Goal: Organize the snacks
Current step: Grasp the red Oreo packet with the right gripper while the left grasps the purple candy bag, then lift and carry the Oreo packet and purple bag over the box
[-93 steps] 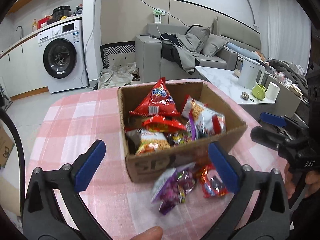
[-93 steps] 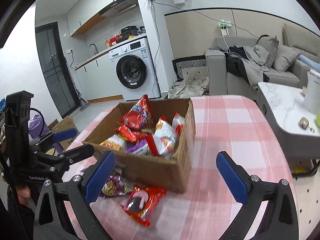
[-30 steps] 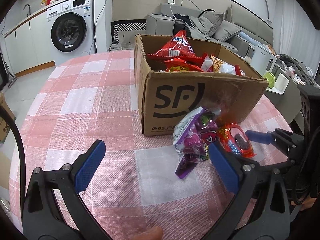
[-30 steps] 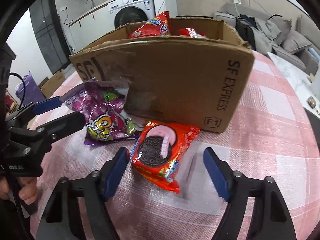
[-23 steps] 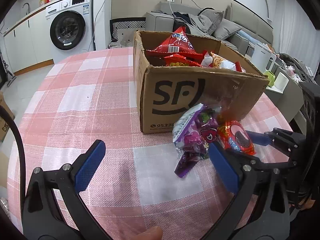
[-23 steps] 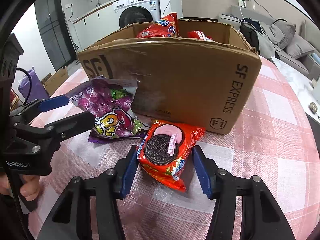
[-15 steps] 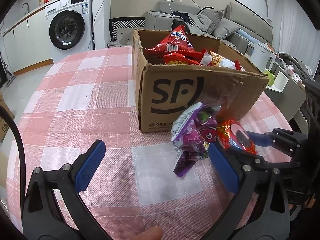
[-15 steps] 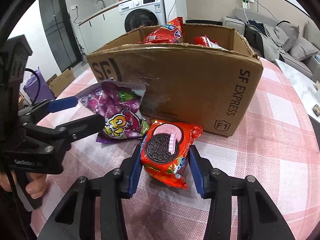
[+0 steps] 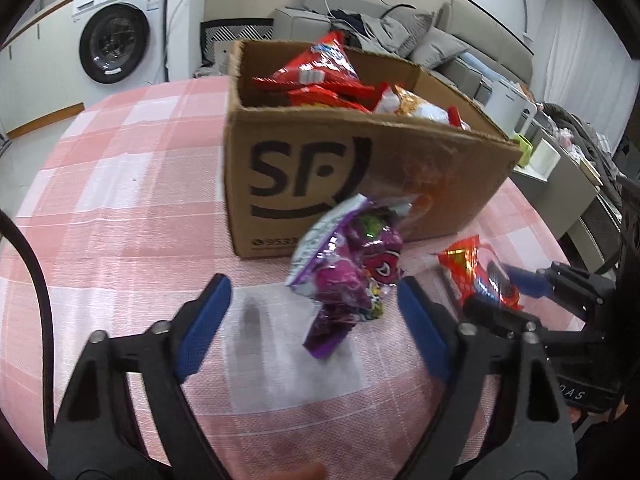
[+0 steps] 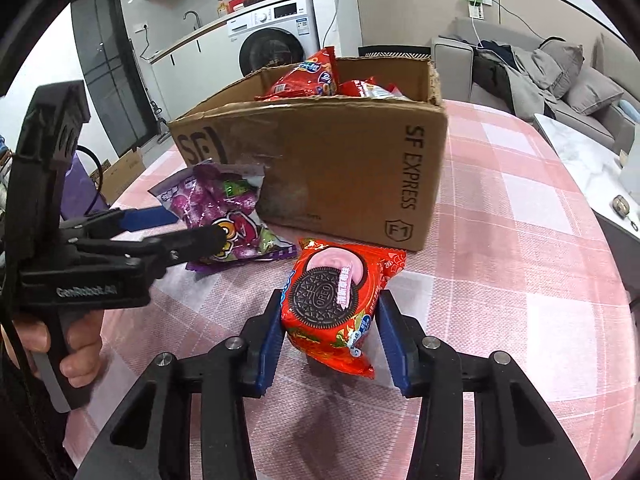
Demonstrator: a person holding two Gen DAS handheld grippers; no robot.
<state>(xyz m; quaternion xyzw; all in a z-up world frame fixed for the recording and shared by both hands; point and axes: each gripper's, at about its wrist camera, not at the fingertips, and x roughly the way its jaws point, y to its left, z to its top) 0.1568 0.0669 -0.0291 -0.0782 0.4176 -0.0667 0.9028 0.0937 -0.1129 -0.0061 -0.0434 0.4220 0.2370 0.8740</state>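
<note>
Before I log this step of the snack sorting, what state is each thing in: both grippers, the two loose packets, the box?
Right gripper: shut on the Oreo packet.
Oreo packet: clamped between the pads, unopened, tilted.
Left gripper: jaws closing, pads not yet pressing.
Purple packet: between the left jaws, on the table, leaning toward the box.
Box: open-topped, upright, holding snack bags.

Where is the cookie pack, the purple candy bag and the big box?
cookie pack [image 10: 334, 304]: right wrist view, on the printed cookie.
purple candy bag [image 9: 352, 268]: left wrist view, on the bag's middle.
box [image 10: 340, 160]: right wrist view, on its front wall.
</note>
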